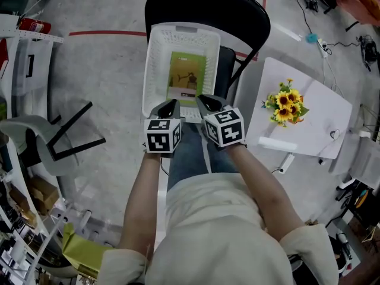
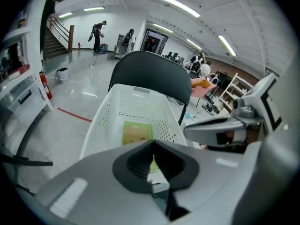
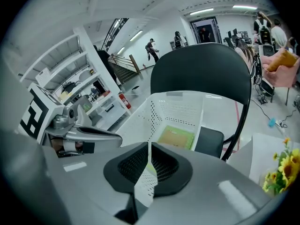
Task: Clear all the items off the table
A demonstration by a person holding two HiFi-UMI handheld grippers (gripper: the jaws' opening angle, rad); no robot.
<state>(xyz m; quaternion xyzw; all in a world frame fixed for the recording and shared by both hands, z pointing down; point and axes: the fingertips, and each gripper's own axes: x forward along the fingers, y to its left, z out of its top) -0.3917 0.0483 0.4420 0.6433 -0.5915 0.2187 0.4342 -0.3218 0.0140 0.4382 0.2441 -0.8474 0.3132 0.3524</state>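
Head view: green packet in basket

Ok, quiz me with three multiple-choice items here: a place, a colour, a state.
1. The basket sits on: A the chair; B the floor; C the table.
2. The flowers are: A red; B yellow; C blue.
3. The left gripper and right gripper are: A both open; B one open; C both shut on the basket.
Key: 1 A, it rests on the black seat. 2 B, yellow petals show. 3 C, each gripper view shows its wall pinched between closed jaws.
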